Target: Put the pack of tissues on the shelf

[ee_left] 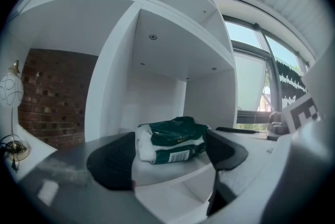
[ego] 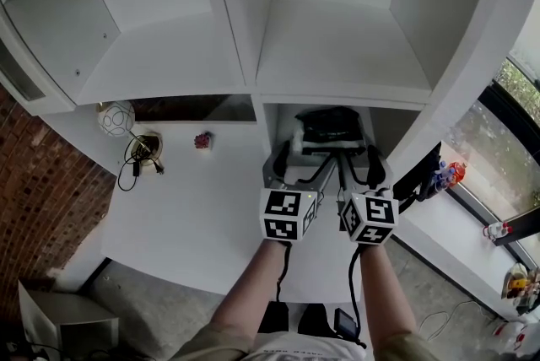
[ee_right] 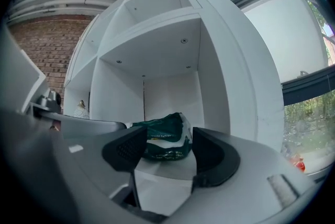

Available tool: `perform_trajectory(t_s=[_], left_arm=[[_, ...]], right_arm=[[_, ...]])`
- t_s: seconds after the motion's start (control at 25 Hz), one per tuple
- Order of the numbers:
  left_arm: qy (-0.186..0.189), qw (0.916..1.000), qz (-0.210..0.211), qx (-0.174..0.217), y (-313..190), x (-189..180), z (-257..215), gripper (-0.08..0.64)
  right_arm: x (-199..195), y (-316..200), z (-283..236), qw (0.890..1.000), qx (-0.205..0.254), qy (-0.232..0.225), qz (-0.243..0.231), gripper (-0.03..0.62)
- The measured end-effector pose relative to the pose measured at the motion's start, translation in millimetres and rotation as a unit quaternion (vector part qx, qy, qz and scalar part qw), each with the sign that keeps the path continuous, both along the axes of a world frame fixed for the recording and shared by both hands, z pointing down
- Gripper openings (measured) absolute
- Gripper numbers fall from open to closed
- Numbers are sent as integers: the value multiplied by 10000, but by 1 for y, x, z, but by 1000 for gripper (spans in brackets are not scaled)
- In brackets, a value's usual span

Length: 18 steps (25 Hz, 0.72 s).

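Pack of tissues (ego: 329,125), dark green wrapper with a white end, lies flat on the shelf board (ee_left: 157,171) inside the lower right compartment of the white shelf unit (ego: 337,47), set a little back from the front edge. Left gripper (ego: 297,165): jaws spread, nothing between them, and no contact with the pack. Right gripper (ego: 359,165): jaws likewise spread and empty. The two sit side by side just outside the compartment mouth, both aimed into it. Key relation: the pack lies straight ahead of both grippers and slightly above jaw level, framed in the gap of each pair of jaws in the left gripper view (ee_left: 170,139) and the right gripper view (ee_right: 165,136). Its long axis runs roughly across the opening, crosswise to the line of approach; the white end points toward the person's left. Neither gripper is clearly nearer. The pack fills more of the left gripper view, so the left may have a slight edge, but that is a judgement only. Judgement: the pack looks placed, resting on the board under its own weight; any further move would be a straight pull back along the same line, or a nudge deeper if wanted.
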State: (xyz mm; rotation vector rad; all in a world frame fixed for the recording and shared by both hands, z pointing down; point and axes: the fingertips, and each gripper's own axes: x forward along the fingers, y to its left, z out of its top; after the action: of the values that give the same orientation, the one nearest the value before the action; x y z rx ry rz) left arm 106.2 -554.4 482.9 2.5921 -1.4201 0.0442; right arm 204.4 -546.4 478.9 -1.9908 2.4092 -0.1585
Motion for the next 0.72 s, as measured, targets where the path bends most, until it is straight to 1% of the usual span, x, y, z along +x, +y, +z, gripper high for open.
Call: perform_trajectory(t_s=[0.16, 0.44, 0.48, 0.6, 0.72], left_arm=[[-49, 10000, -51, -12, 12, -4, -2, 428], [-108, 9998, -123, 148, 42, -9, -9, 426], [-140, 9997, -136, 155, 47, -10, -8, 415], [-244, 9994, -170, 152, 60, -16, -4, 386], [-285, 9991, -233, 194, 72, -23, -8, 337]], right_arm=[[-2, 16, -2, 10000, 35, 30, -54, 262], [-2, 50, -2, 9999, 7, 62, -100, 253], [-2, 55, -4, 9999, 19, 69, -109, 241], [-1, 71, -7, 9998, 46, 155, -107, 238], [0, 85, -10, 9995, 61, 285, -82, 207]])
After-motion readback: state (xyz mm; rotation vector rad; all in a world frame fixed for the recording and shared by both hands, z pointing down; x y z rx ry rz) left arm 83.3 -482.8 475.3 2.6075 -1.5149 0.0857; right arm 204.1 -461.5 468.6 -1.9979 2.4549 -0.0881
